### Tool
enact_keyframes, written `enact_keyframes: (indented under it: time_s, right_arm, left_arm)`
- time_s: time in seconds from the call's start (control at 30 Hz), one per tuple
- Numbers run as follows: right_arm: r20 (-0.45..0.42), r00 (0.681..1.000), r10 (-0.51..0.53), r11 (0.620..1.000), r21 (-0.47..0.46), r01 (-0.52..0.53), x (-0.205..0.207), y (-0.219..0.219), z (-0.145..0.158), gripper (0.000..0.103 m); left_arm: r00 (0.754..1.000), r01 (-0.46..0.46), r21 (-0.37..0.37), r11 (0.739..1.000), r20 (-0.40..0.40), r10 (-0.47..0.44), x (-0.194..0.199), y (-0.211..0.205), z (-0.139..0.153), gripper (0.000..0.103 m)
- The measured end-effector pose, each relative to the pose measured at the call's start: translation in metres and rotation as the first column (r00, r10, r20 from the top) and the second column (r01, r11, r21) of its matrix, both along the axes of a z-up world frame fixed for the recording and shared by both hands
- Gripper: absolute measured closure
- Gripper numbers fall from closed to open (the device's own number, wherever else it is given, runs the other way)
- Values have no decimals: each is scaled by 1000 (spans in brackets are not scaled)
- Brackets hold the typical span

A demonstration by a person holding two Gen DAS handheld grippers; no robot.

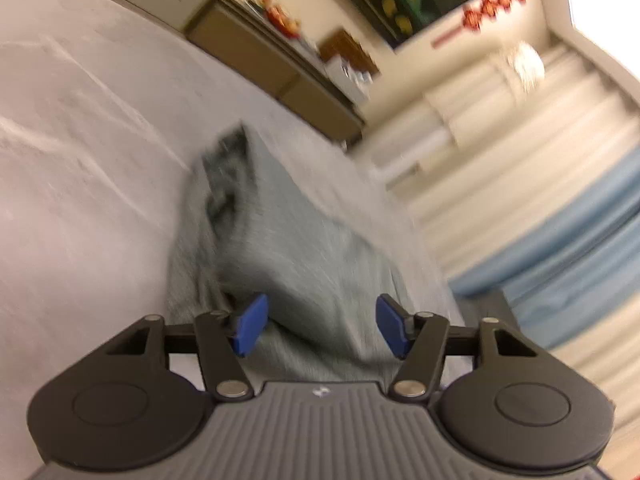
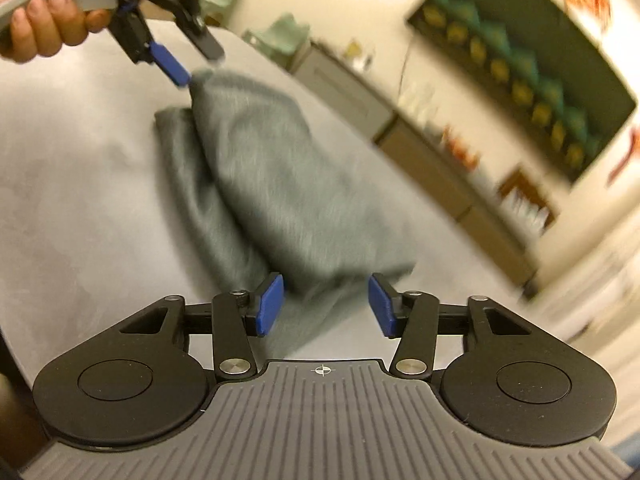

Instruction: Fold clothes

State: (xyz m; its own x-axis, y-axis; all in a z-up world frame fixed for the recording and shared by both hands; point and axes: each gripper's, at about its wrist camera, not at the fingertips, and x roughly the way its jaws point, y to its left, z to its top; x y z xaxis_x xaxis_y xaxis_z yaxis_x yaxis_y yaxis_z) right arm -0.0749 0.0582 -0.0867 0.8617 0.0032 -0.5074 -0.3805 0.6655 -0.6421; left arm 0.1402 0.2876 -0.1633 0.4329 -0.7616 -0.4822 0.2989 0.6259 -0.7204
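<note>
1. Left wrist view: grey garment lies bunched on pale table cover, running fwd from left gripper. Jaws stand apart; cloth sits between and below blue pads but pads do not appear to press it. No grip seen. Frame blurred, so contact at left pad is uncertain.

2. Right wrist view: right gripper also wide, nothing pinched; garment begins just ahead of the pads. Left gripper shows far fwd-left, held by a hand, one blue pad at the garment's raised top corner. Whether it pinches there: cannot tell.

3. Risk (judgement): if neither gripper holds, raised corner may slump and undo the fold. A pad dragging loose cloth could rumple layers.

4. Edges/room: cover bare to left of both grippers, ample sweep space. To the right, table edge is near, cabinet beyond; garment's near-right corner lies close to that edge, slip-off possible.
</note>
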Motion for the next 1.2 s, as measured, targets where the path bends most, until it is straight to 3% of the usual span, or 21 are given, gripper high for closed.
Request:
enact_keyframes:
  time_s: [0.03,0.1,0.13,0.17,0.2,0.33,0.47,0.57,0.73,0.83,0.97,1.1,1.2]
  right_arm:
    - [19,999,30,998,-51,-29,7,8,-6,32]
    - [11,997,73,989,-129,-71,31,20,-24,36]
    - [-31,997,66,987,-142,-69,42,23,-31,52]
    - [-78,995,54,986,-153,-66,53,26,-39,83]
    - [-100,995,24,988,-148,-39,60,26,-40,85]
    - [11,1000,-24,995,-93,25,25,30,-10,86]
    - [-42,999,18,988,-150,-24,-3,39,-42,86]
    - [-15,1000,15,984,-179,-17,-12,42,-62,86]
    - [1,999,45,976,-213,-43,-11,43,-73,79]
    - [23,997,73,965,-254,-65,-16,43,-83,79]
    - [35,995,93,954,-289,-79,-17,45,-89,79]
    - [35,990,140,947,-296,-124,-24,35,-91,79]
    - [35,986,164,952,-267,-149,-26,24,-89,78]
  left_arm:
    - [1000,3,27,1000,-15,-2,2,-6,-3,45]
    - [999,-10,66,998,-42,13,5,-11,-12,45]
    - [998,-23,70,997,-55,27,6,-9,-16,45]
    - [997,-38,69,997,-67,43,7,-6,-19,45]
    - [996,-51,66,997,-76,56,8,-2,-22,45]
    - [992,-67,46,997,-105,72,10,6,-28,45]
    - [991,-67,54,996,-116,73,10,6,-30,45]
    - [991,-82,54,995,-103,87,7,9,-28,45]
    - [989,-147,-24,989,7,147,-3,24,-5,45]
    - [989,-79,-61,995,122,86,-12,11,10,45]
    - [994,-51,71,996,101,44,-5,-19,-4,47]
    - [997,-74,119,990,-24,78,2,-14,-25,50]
    - [994,-95,164,982,-42,103,-4,-6,-22,39]
